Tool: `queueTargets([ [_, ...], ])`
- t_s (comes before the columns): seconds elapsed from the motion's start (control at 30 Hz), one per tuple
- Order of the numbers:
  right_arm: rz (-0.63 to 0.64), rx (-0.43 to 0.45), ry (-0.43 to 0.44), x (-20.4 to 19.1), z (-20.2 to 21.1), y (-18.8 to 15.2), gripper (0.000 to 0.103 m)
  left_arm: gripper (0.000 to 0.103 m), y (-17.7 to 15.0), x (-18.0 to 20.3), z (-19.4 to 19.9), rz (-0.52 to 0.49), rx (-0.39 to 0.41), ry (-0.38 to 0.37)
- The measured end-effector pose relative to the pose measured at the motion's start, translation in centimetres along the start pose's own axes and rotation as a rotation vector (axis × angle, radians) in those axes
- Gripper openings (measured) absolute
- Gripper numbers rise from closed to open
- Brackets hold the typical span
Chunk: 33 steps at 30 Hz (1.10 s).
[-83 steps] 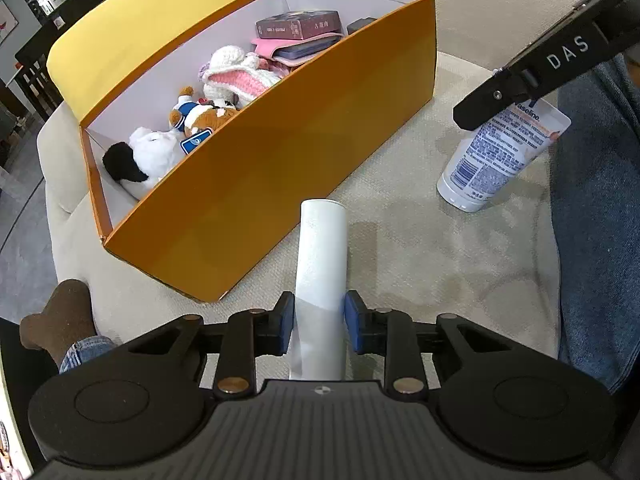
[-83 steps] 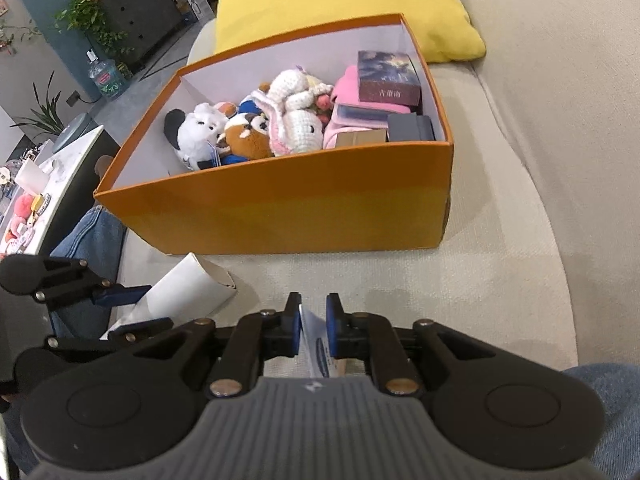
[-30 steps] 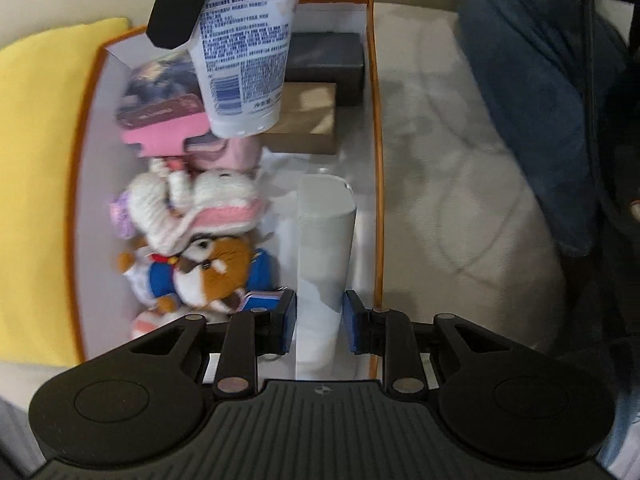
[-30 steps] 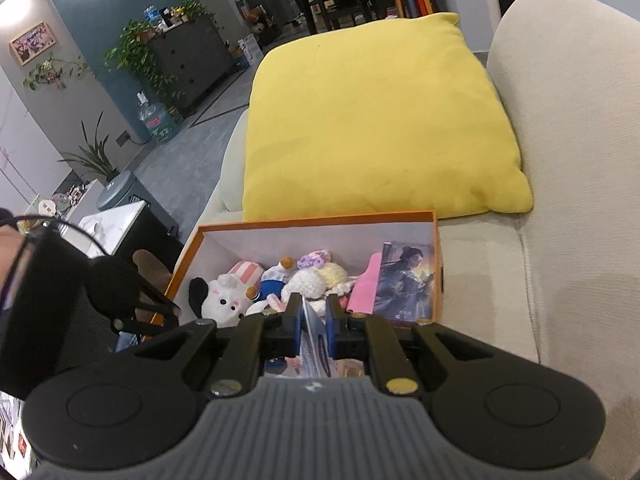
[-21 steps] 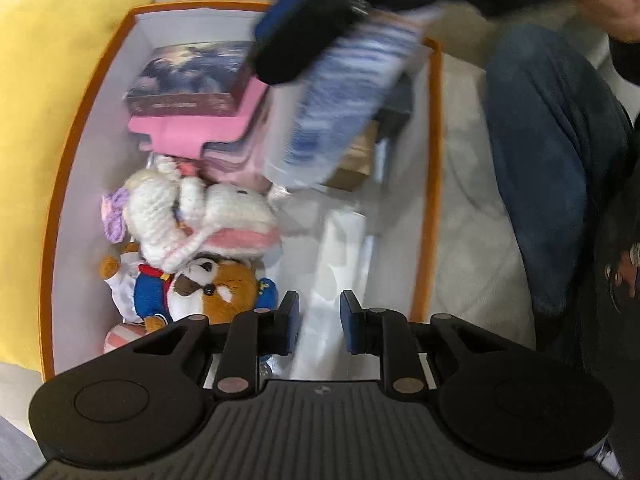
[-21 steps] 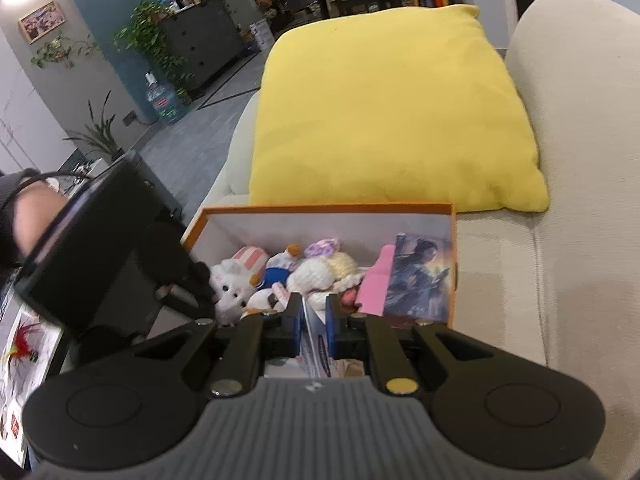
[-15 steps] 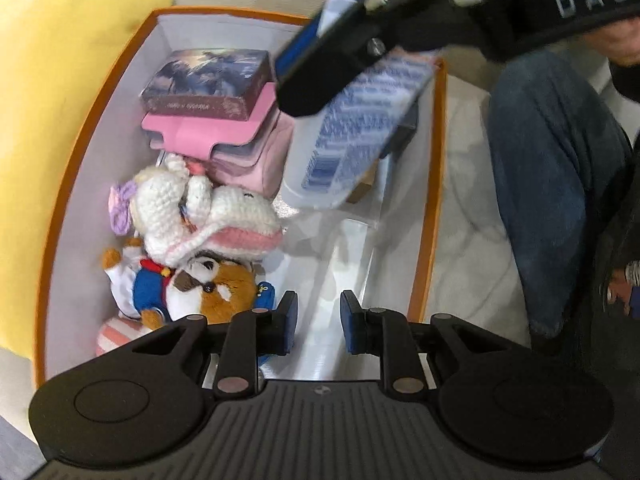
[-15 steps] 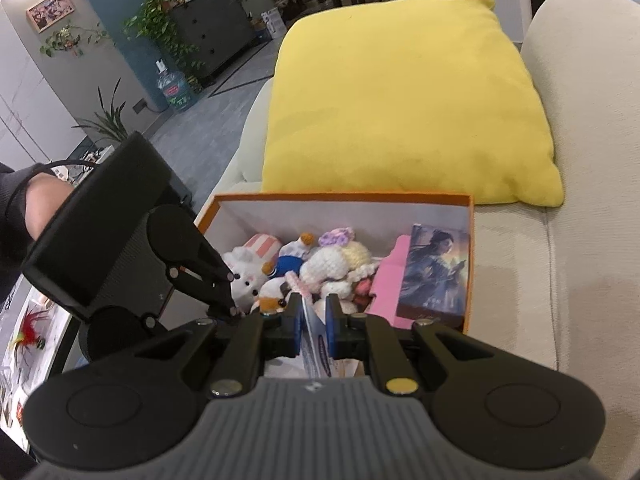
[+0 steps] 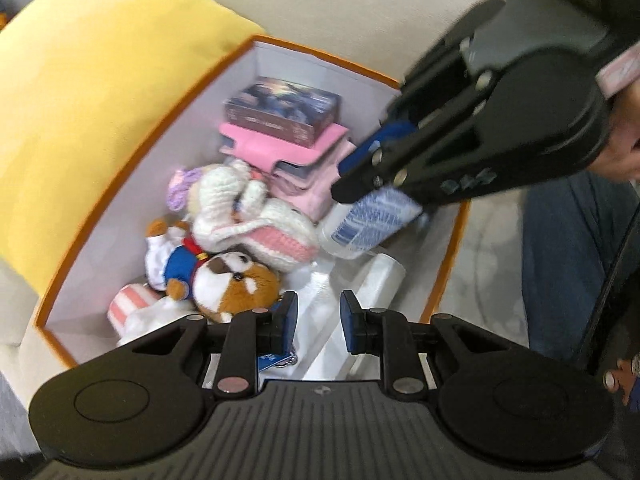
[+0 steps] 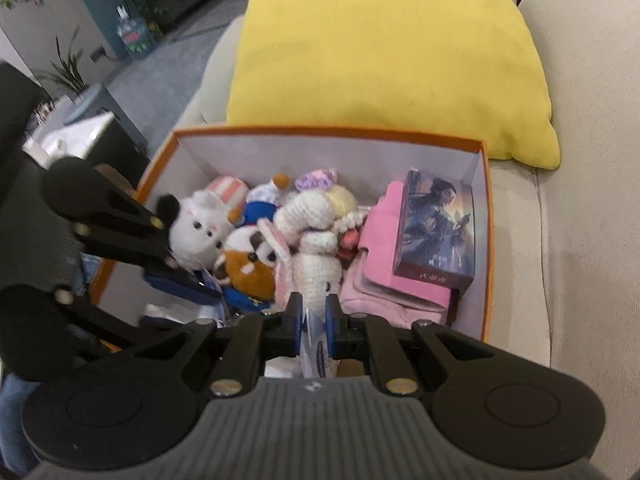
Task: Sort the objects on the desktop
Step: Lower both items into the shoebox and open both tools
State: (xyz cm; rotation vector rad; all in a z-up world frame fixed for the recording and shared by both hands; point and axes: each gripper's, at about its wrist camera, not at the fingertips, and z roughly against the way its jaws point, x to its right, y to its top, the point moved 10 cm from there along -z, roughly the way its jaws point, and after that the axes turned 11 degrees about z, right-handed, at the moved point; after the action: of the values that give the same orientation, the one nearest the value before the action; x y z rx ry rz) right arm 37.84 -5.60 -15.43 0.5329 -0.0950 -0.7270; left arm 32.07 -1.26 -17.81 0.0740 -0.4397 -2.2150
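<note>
An orange box [image 9: 448, 276] with a white inside sits on a beige sofa and holds plush toys, a pink case and a card box. My left gripper [image 9: 316, 322] is open and empty above the box's near end. A white paper roll [image 9: 372, 284] lies on the box floor just beyond its fingers. My right gripper [image 10: 313, 318] is shut on the crimped end of a white lotion tube [image 9: 370, 224]. It holds the tube tilted, cap end down, inside the box next to the crocheted bunny [image 9: 256, 224]. The box also shows in the right wrist view [image 10: 484, 240].
A yellow cushion [image 9: 92, 92] leans against the box's far side, also in the right wrist view [image 10: 384, 52]. A brown plush [image 9: 236, 284] and a card box [image 10: 436, 232] on a pink case [image 10: 384, 256] lie inside. A denim-clad leg [image 9: 560, 280] is right of the box.
My left gripper opened and let go of the white roll, which now lies in the box. My right gripper carried the lotion tube down into the box.
</note>
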Motion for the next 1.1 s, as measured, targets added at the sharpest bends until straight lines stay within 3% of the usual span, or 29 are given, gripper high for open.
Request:
queueTargets([
  [0.17,-0.023,-0.042,-0.037,0.4,-1.8,-0.2,0.011,0.025,0.7,-0.6,1.9,0.064,0.066,0.005],
  [0.27,-0.027,-0.022,-0.070,0.9,-2.1,0.2,0.011,0.025,0.4,-0.5,2.9,0.092,0.093,0.010],
  [0.37,-0.052,-0.003,-0.052,0.9,-2.0,0.5,0.019,0.025,-0.2,-0.5,3.6,0.132,0.114,0.025],
  [0.5,-0.066,0.025,-0.042,0.7,-1.5,0.6,0.020,0.025,-0.8,-0.5,4.3,0.202,0.145,0.036],
  [0.77,-0.073,0.119,-0.027,-0.2,2.5,0.9,0.027,0.026,-1.2,0.6,7.6,0.286,0.249,0.093],
  [0.93,-0.050,0.199,-0.017,-1.3,6.2,0.4,0.037,0.027,-1.2,2.2,11.0,0.354,0.360,0.163],
  [1.1,0.005,0.303,-0.059,-2.6,9.9,-0.7,0.046,0.032,-1.4,3.3,13.5,0.456,0.458,0.251],
])
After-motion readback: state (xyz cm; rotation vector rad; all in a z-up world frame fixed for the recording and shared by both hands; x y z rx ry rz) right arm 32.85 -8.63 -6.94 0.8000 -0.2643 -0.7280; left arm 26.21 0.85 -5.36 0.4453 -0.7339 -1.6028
